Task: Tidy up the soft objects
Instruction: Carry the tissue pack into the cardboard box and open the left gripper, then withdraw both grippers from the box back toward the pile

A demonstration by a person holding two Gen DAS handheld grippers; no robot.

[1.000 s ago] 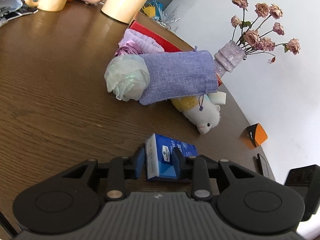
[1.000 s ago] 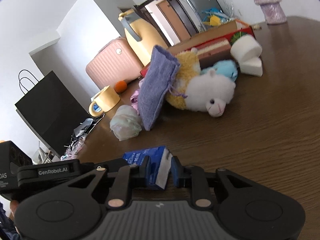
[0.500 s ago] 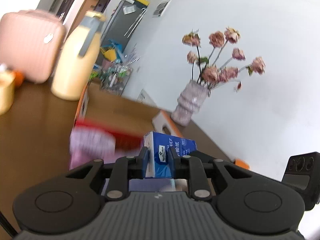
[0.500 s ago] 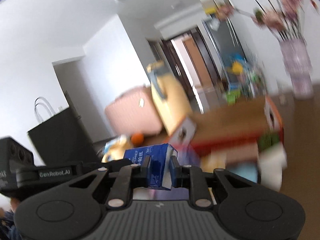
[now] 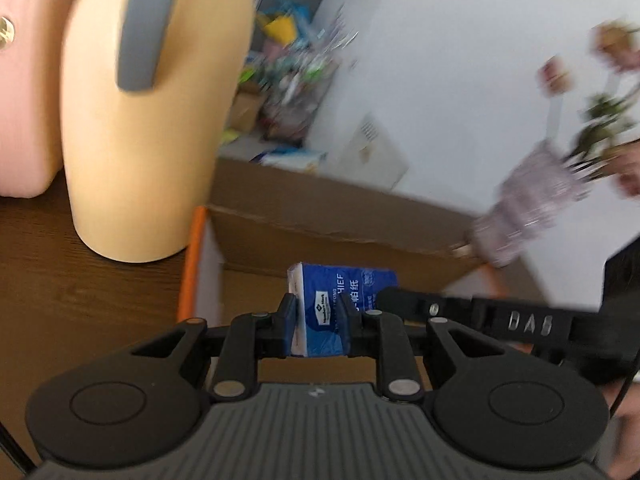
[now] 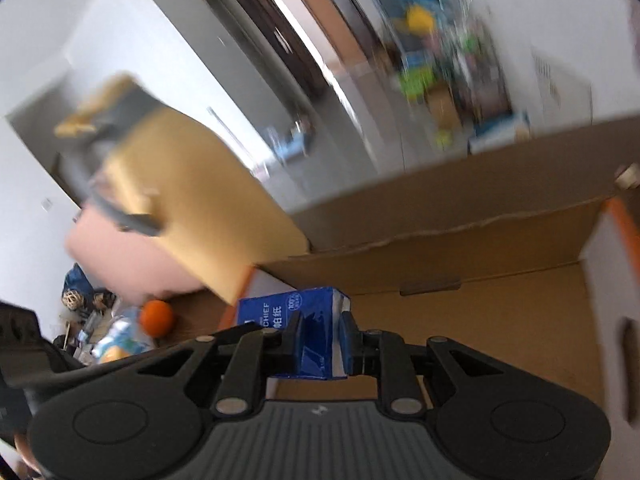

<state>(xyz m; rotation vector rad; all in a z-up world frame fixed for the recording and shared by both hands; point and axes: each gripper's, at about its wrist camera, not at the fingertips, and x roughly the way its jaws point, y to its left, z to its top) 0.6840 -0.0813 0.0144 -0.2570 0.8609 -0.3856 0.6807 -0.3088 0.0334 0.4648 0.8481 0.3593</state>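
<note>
- Tissue pack [image 5: 340,308], blue and soft, hangs in the air over the open cardboard box [image 5: 320,240], pinched at both ends, not touching the box floor as far as I can tell.
- Far left on the wooden table [image 5: 80,300]: the pink suitcase [image 5: 24,100], then the tall yellow jug [image 5: 148,120] just beside the box's orange-edged flap [image 5: 192,264]. That jug is the thing to stay clear of.
- Left gripper [image 5: 318,320] is clamped on one end of the pack, pads squeezing the wrapper in.
- Right gripper [image 6: 320,340] is clamped on the other end; its view shows the bare brown box floor [image 6: 480,340] ahead and below.
- Over on the right, the blurred vase of dried flowers [image 5: 552,196] stands by the box's far corner.
- My read: the pack is being carried in for placement. Done well, both hands lower together and level, so the soft pack doesn't twist or buckle between them.
- Best to set it flat on the floor near a wall, leaving space for other items, then part both pairs of fingers at once.
- Risk: one side letting go early, tipping the pack.
</note>
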